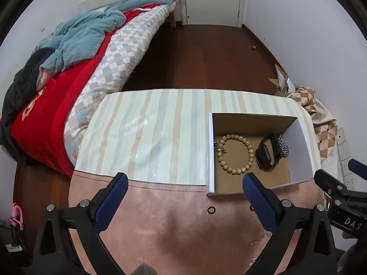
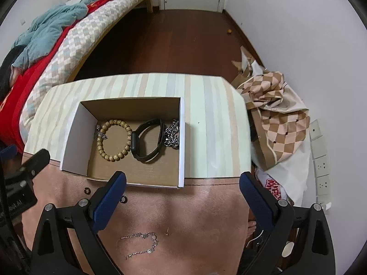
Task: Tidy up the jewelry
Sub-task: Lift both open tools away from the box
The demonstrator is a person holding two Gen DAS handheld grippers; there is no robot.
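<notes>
Left wrist view: my left tool (image 1: 185, 184) hung over the pink mat (image 1: 183, 229) with its jaws spread wide and nothing between them. I noted a small dark ring (image 1: 211, 210) on the mat between the fingers. The open box (image 1: 211, 151) sat on the striped worktop (image 1: 146, 128) ahead and to the right, holding a wooden bead bracelet (image 1: 236, 153), a black band watch (image 1: 267, 154) and a silver chain (image 1: 283, 146). The right tool's black frame showed at the right edge.

Right wrist view: my right tool (image 2: 182, 182) was likewise wide open and empty, just short of the box (image 2: 68, 146). A thin silver bracelet (image 2: 140, 244) lay on the mat (image 2: 206, 217) below the fingers. Two small dark rings (image 2: 87, 191) (image 2: 124, 199) rested near the box's front edge. Bracelet (image 2: 114, 140), watch (image 2: 148, 141) and chain (image 2: 172, 134) lay side by side inside.
</notes>
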